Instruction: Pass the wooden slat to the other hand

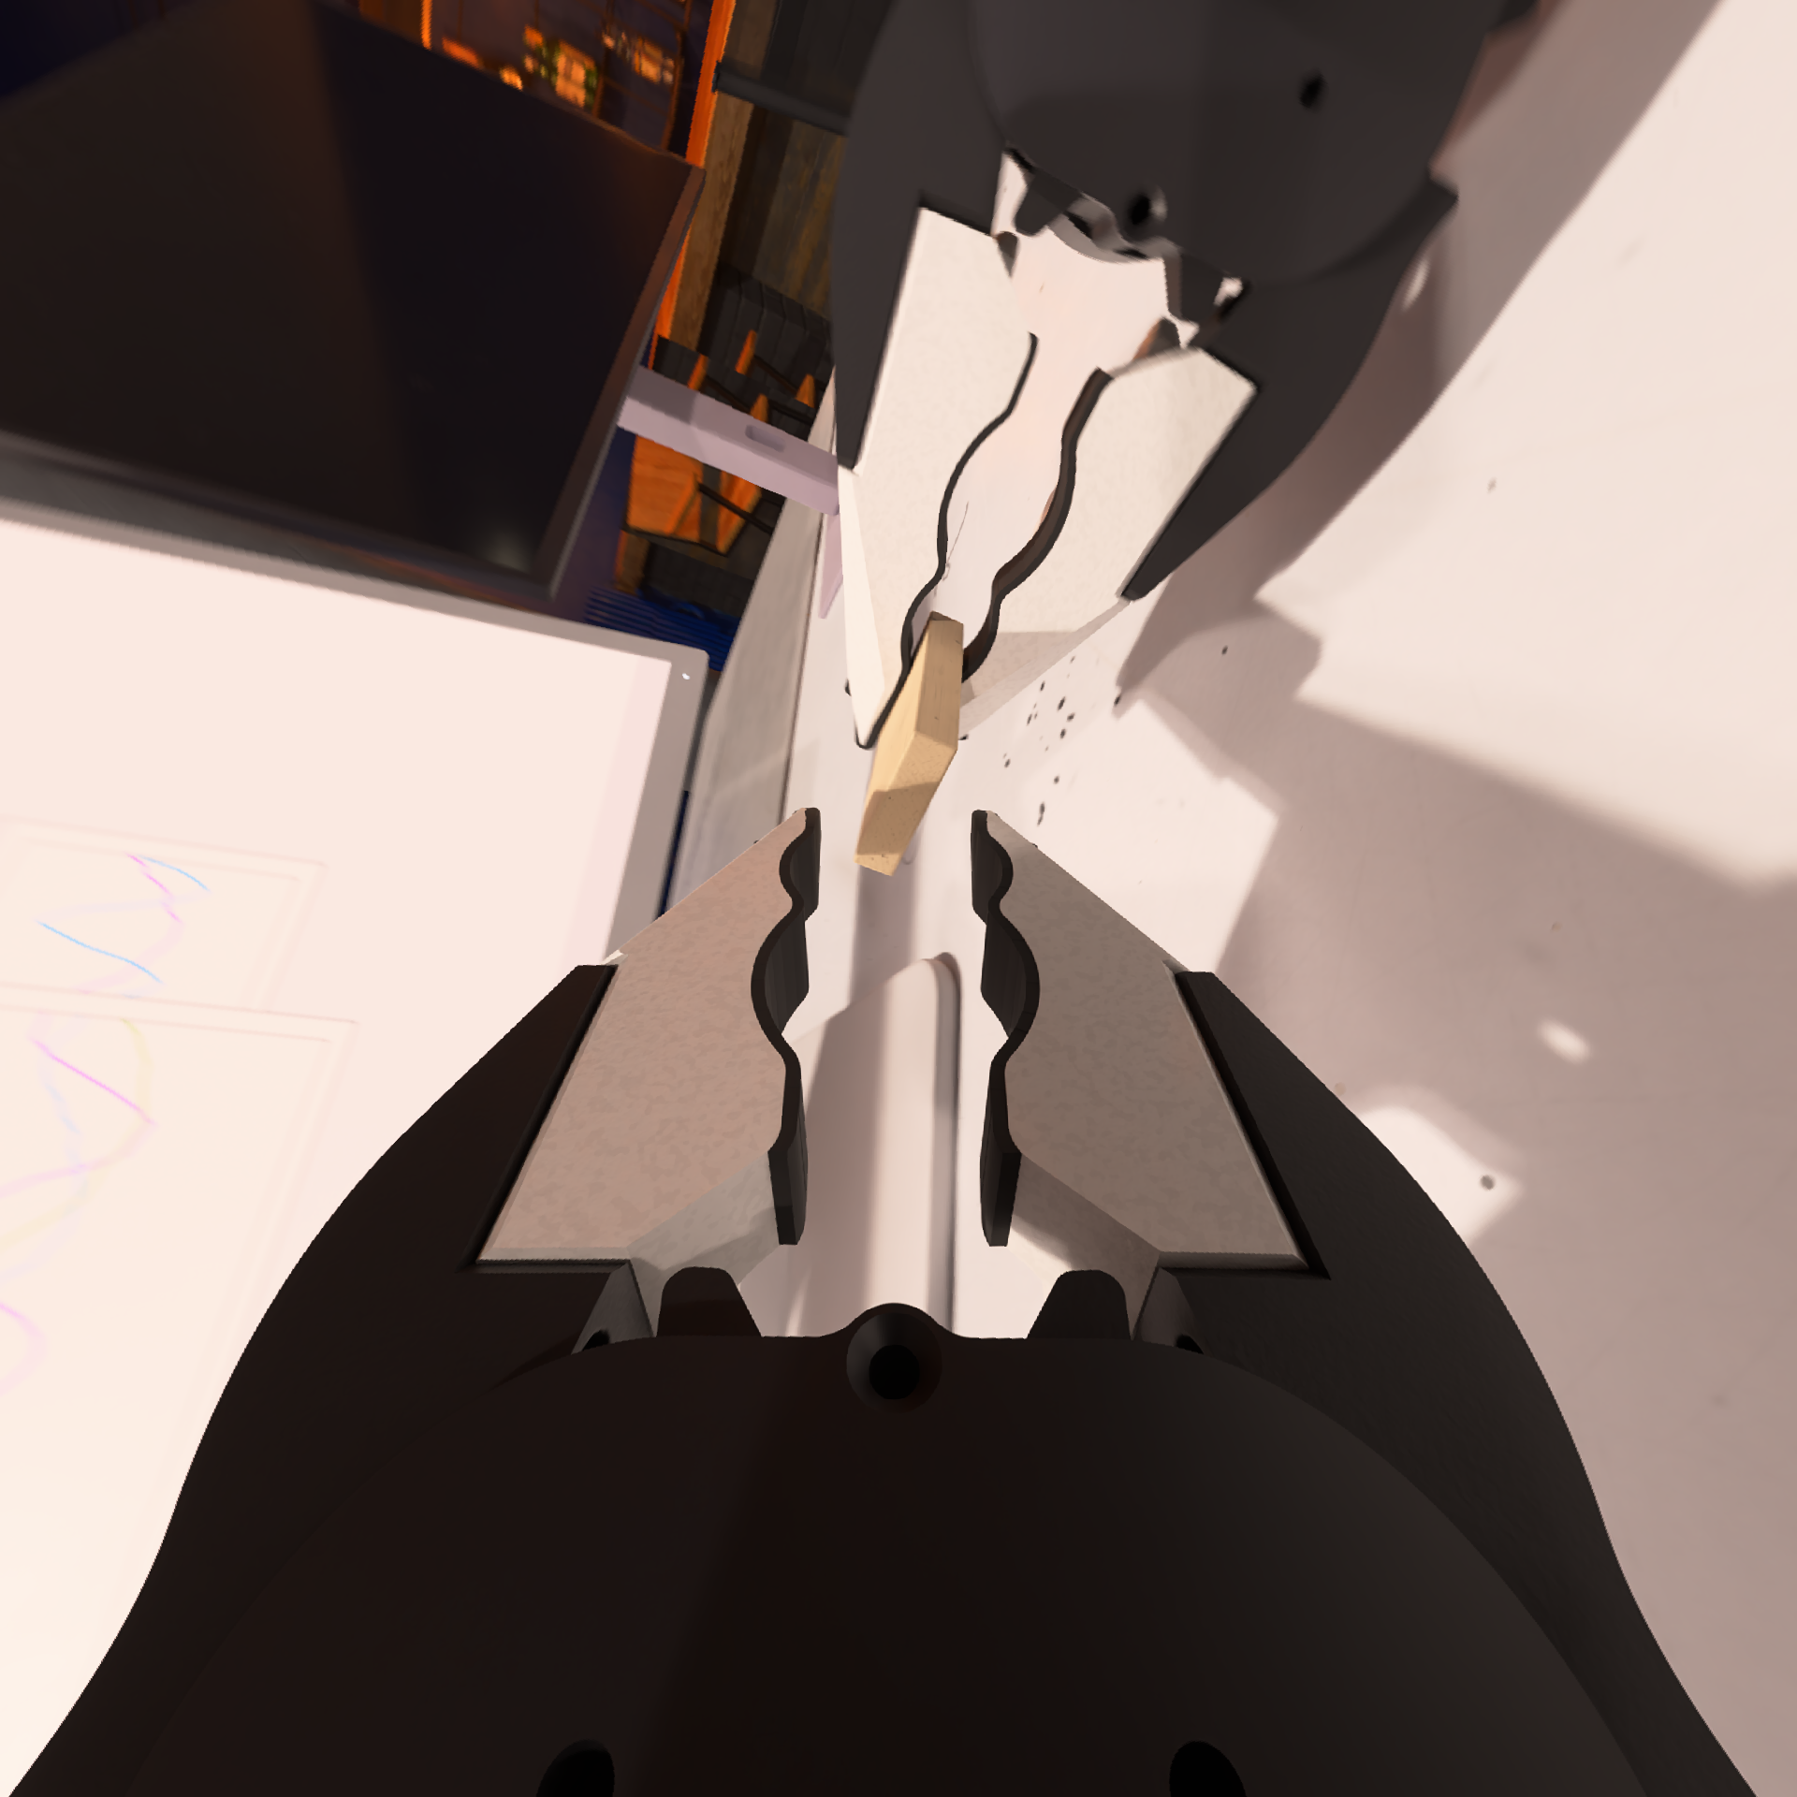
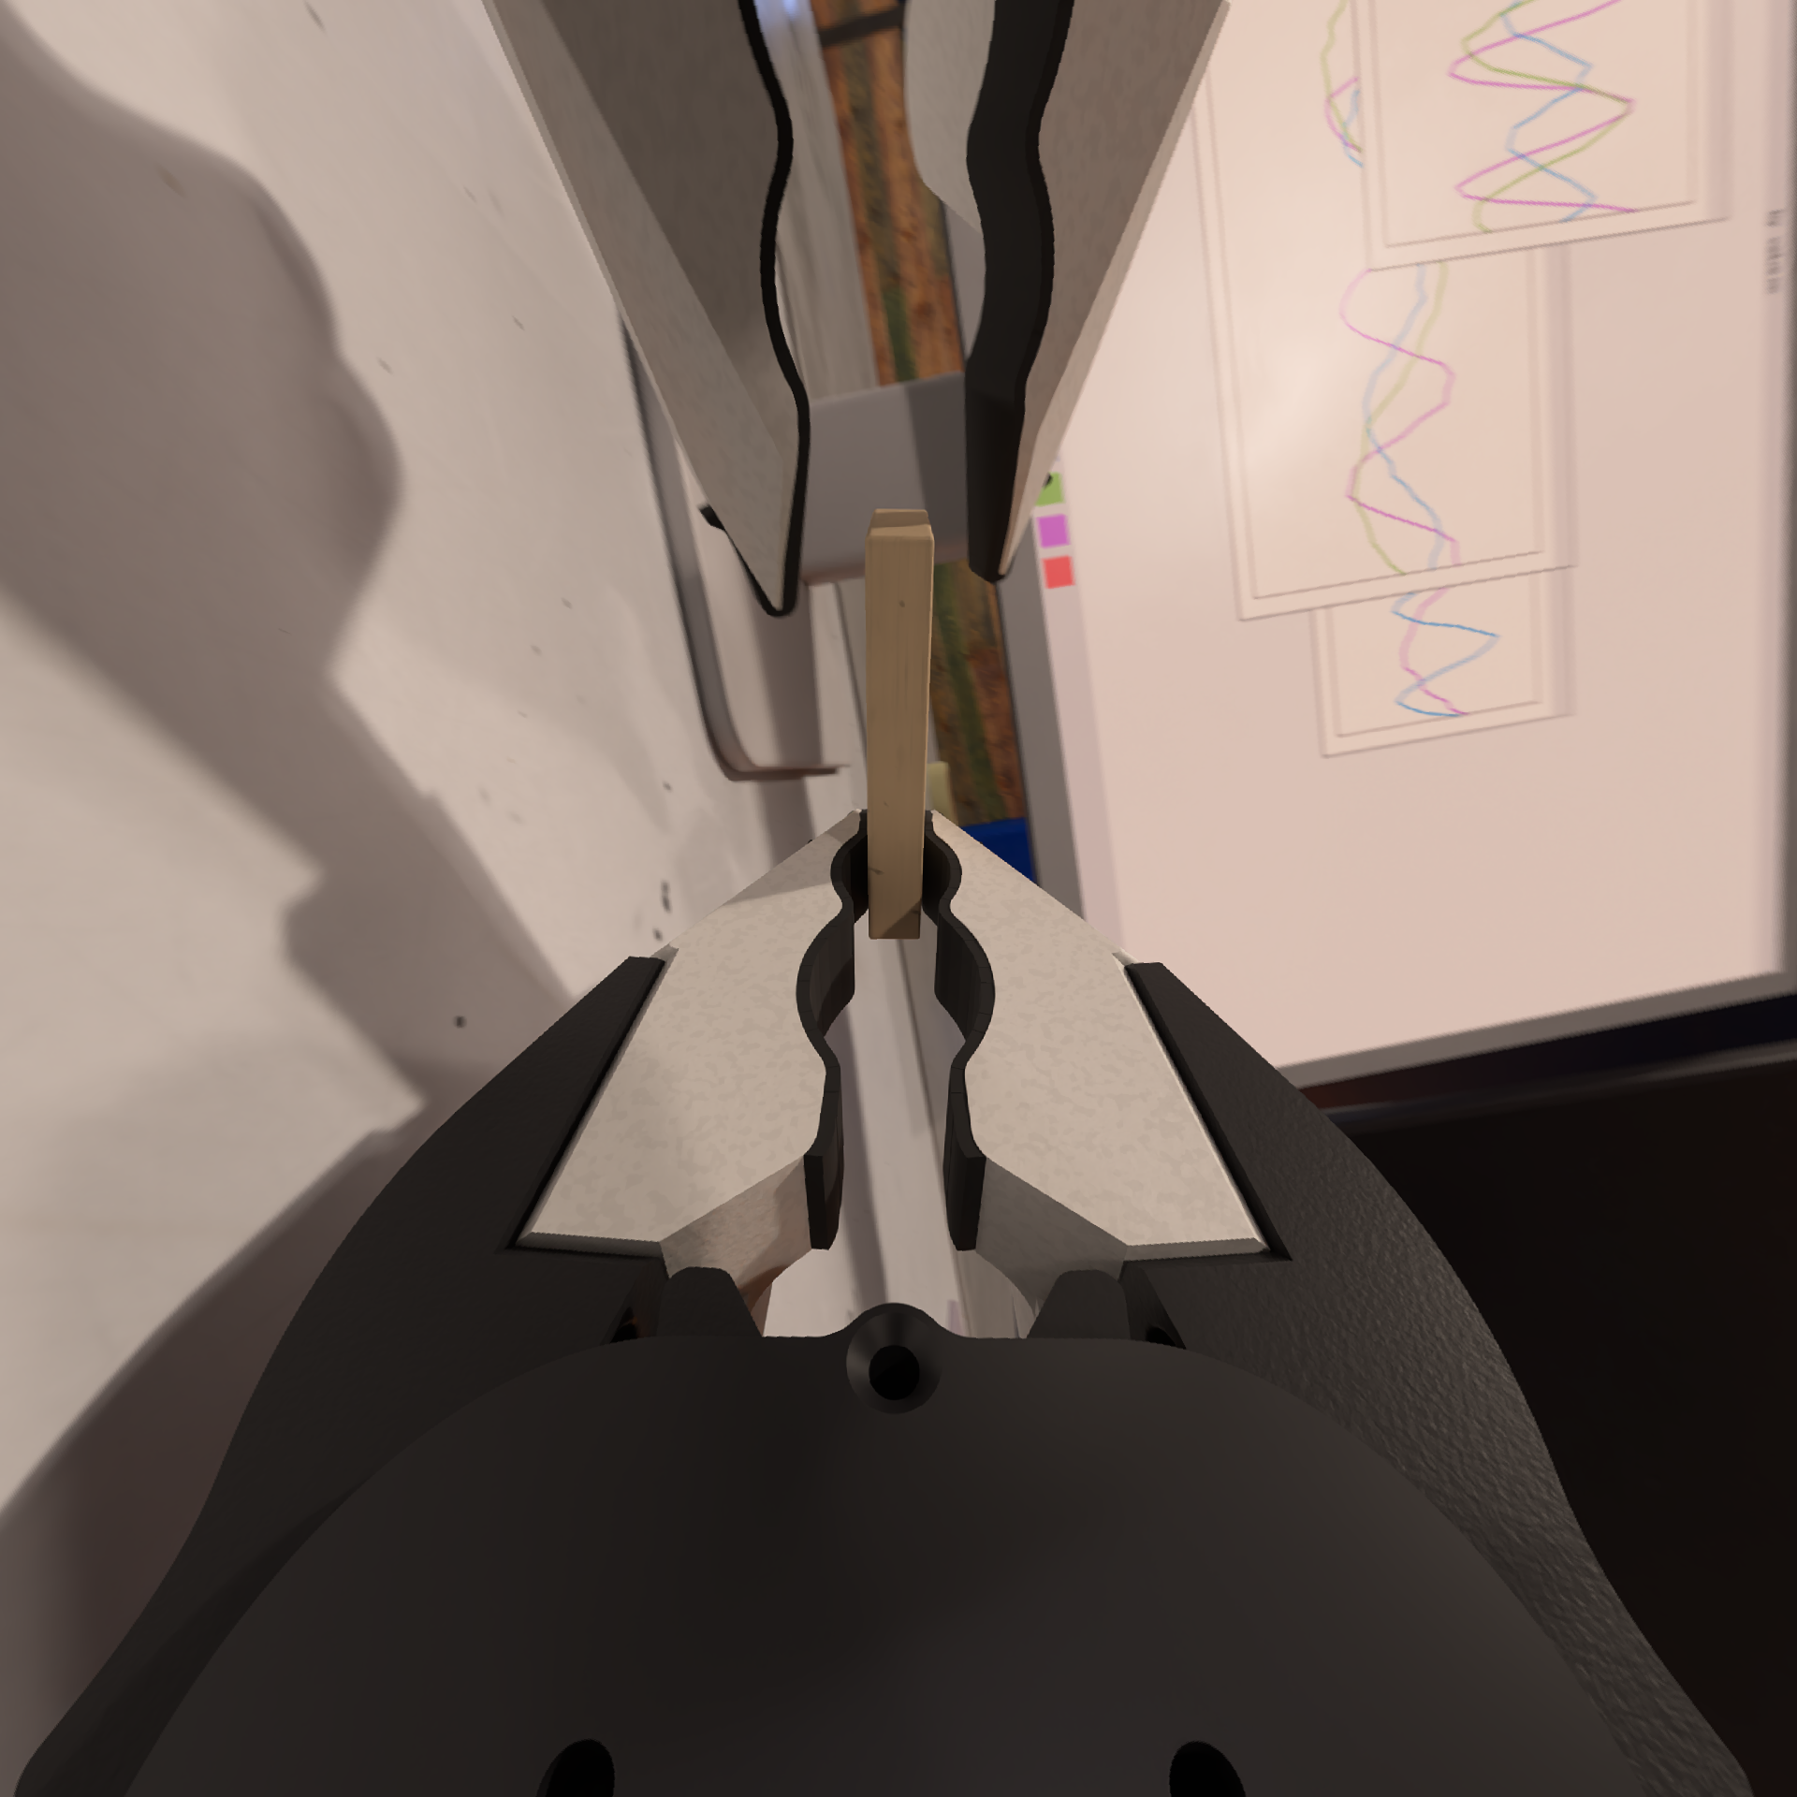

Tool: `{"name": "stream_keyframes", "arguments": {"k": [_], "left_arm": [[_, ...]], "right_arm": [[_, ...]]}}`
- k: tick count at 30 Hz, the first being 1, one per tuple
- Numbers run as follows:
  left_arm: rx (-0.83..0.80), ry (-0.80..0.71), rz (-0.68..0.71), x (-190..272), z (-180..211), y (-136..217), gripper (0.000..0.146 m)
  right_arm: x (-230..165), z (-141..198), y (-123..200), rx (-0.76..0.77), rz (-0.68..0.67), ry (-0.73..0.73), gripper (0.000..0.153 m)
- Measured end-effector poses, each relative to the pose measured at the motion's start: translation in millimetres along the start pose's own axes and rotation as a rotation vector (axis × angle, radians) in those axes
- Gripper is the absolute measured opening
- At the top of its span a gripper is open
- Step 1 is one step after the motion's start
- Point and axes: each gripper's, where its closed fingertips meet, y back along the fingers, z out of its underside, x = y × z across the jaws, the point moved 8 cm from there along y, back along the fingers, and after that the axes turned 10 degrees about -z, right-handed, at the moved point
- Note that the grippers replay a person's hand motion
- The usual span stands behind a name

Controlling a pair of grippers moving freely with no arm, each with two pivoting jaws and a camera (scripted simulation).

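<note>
Far left in the left wrist view: a white board (image 1: 321, 827) with faint coloured curves, a dark panel (image 1: 321, 292) above it. Centre: left gripper (image 1: 895, 827), jaws parted with a clear gap, holding nothing. Just beyond its tips, the wooden slat (image 1: 909, 749), free end pointing toward the gap but not yet inside it; it looks tilted and slightly left of centre. Far end of the slat is pinched at the tips of the right gripper (image 1: 938, 642), which comes in from the top right. Right of that: pale table surface (image 1: 1459, 778) with dark specks and heavy shadows. Right wrist view agrees: right gripper (image 2: 897, 856) is closed on the slat (image 2: 899, 700) near its tips, the slat standing out straight ahead; the left gripper (image 2: 885, 574) hangs open above, the slat's far end level with its tips, between them and touching neither. The curve-marked board (image 2: 1410, 486) fills the right side. Judgement: handover is about half done, receiver lined up but not engaged. To do it well, slide the left gripper forward along the slat's length so the pads overlap a good stretch of wood, centre the gap on it first, close firmly, and only then let the right release. Depth of overlap is hard to gauge through the wide-angle lens, possibly none yet.
</note>
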Motion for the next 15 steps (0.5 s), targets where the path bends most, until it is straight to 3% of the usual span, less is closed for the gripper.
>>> {"name": "stream_keyframes", "arguments": {"k": [8, 10, 15], "left_arm": [[-0.032, 0.720, 0.158, -17, -3, -11, 0.072], [-0.049, 0.788, 0.144, -16, -3, -14, 0.069], [-0.099, 0.795, 0.130, -13, -6, -16, 0.046]], "right_arm": [[10, 5, 1, -0.036, 0.172, 0.050, 0.008], [9, 3, 2, -0.029, 0.185, 0.077, 0.008], [8, 1, 2, -0.021, 0.189, 0.094, 0.008]]}}
